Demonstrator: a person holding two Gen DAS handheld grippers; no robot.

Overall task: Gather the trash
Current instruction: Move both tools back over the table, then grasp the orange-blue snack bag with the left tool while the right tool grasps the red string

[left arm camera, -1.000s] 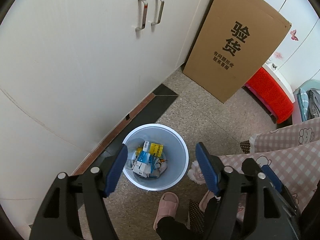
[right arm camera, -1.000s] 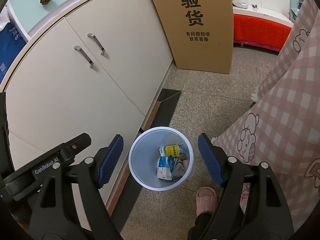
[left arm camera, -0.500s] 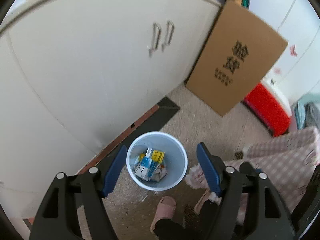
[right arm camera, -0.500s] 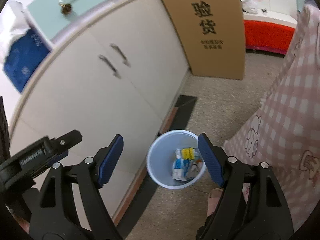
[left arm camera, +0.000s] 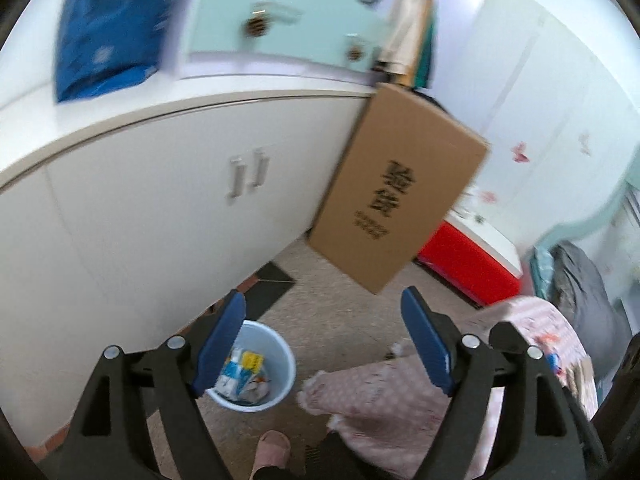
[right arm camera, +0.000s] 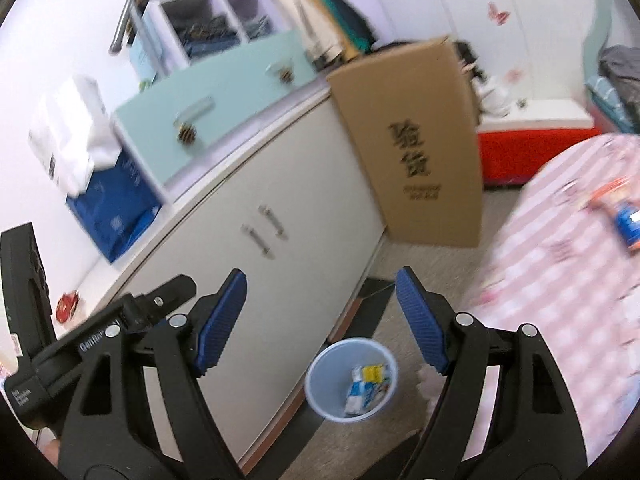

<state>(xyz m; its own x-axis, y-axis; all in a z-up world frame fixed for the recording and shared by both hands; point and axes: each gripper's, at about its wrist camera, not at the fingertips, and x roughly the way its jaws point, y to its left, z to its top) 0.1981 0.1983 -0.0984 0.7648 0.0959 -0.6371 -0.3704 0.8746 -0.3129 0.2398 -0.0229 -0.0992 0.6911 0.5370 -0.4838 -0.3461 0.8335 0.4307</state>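
A pale blue trash bin [left arm camera: 276,360] stands on the floor by the white cabinet, holding crumpled blue, white and yellow packaging [left arm camera: 244,372]. It also shows in the right wrist view [right arm camera: 324,384] with the same trash [right arm camera: 366,388] inside. My left gripper [left arm camera: 324,340] is open and empty, high above the bin. My right gripper [right arm camera: 320,320] is open and empty, also well above the bin. An orange and blue packet [right arm camera: 624,216] lies on the pink checked cover [right arm camera: 560,280] at the right.
A tall cardboard box [left arm camera: 396,208] leans against the white cabinet [left arm camera: 160,216]. A red box [left arm camera: 468,264] stands behind it. A blue bag [right arm camera: 112,208] and a mint drawer unit [right arm camera: 208,100] sit on the cabinet top. A pink slipper [left arm camera: 272,448] is by the bin.
Both grippers have risen and tilted upward, so the bin has dropped lower and grown smaller in view and the cabinet top has come into sight. Both stayed open.
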